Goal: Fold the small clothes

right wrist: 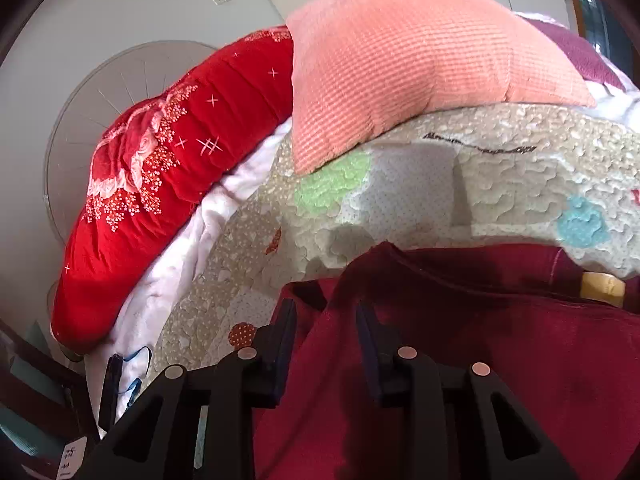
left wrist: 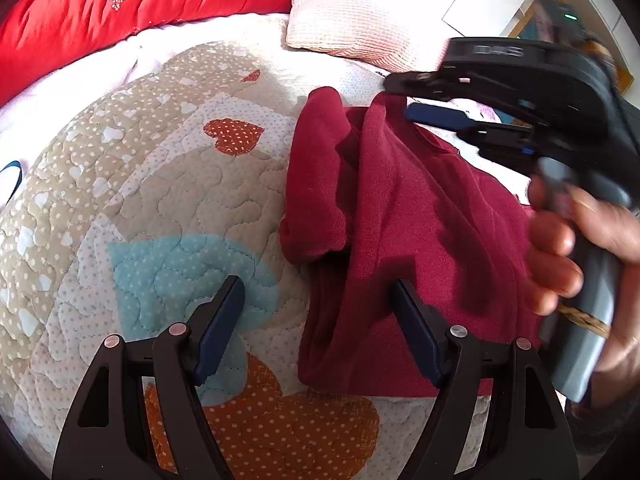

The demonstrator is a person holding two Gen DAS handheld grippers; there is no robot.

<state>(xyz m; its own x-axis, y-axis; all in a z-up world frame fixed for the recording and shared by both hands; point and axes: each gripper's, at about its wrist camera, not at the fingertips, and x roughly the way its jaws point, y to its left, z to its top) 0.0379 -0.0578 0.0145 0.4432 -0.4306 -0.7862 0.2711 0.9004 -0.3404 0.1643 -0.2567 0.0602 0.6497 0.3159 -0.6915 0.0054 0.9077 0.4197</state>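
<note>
Spread wide, left gripper [left wrist: 318, 320] hovers empty at the maroon shirt [left wrist: 400, 220]'s near hem — right gripper [right wrist: 326, 344], nearer its collar end, straddles a raised fold, grip uncertain.

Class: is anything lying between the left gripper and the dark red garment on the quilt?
Nothing visible. The left gripper hangs open at the dark red garment's near edge, only bare quilt between its fingers.

Lighting: bright daylight from the upper right, overexposing the ribbed pink cushion [left wrist: 352, 20] in the left wrist view. Shadows: soft-edged, falling across the dark red fleece garment [left wrist: 420, 240] and patchwork heart-print quilt [right wrist: 460, 184]. Faults: motion blur on the right gripper [left wrist: 404, 96]; strong fisheye curvature, dark vignetted corners.
</note>
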